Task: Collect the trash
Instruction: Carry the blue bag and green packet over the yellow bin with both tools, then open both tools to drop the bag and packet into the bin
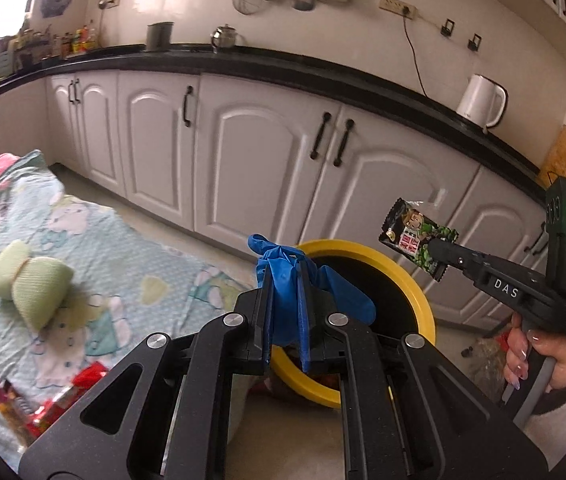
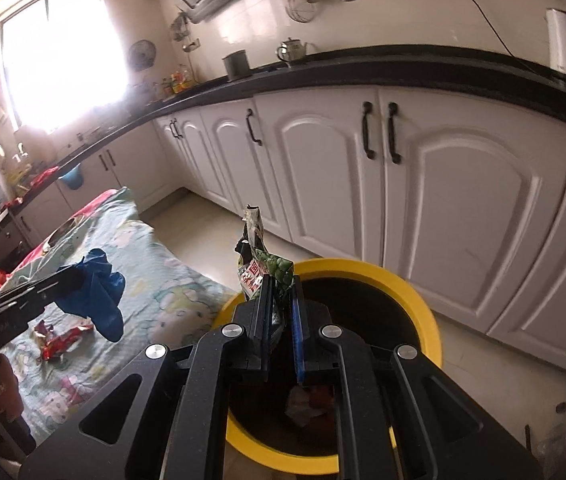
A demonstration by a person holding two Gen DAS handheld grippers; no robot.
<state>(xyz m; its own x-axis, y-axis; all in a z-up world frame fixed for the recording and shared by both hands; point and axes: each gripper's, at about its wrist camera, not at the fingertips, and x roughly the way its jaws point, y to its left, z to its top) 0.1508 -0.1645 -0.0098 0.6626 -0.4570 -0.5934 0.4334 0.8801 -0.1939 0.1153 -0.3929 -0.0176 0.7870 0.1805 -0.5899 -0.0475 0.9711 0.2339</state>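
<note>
Our left tongs are clamped on a crumpled blue glove, which hangs at the centre of the left wrist view, just in front of the yellow-rimmed trash bin. Our right tongs pinch a green-and-black snack wrapper, held upright above the bin's rim in the middle of the right wrist view; some trash already lies in the bin's dark bottom. From the left wrist view the wrapper sits at centre right, over the bin's far edge. At lower left, red wrappers lie on the patterned bedsheet, with a pale green bow-shaped cushion further up the frame. White cabinets fill the background under a black counter, which carries a white kettle at upper right.
</note>
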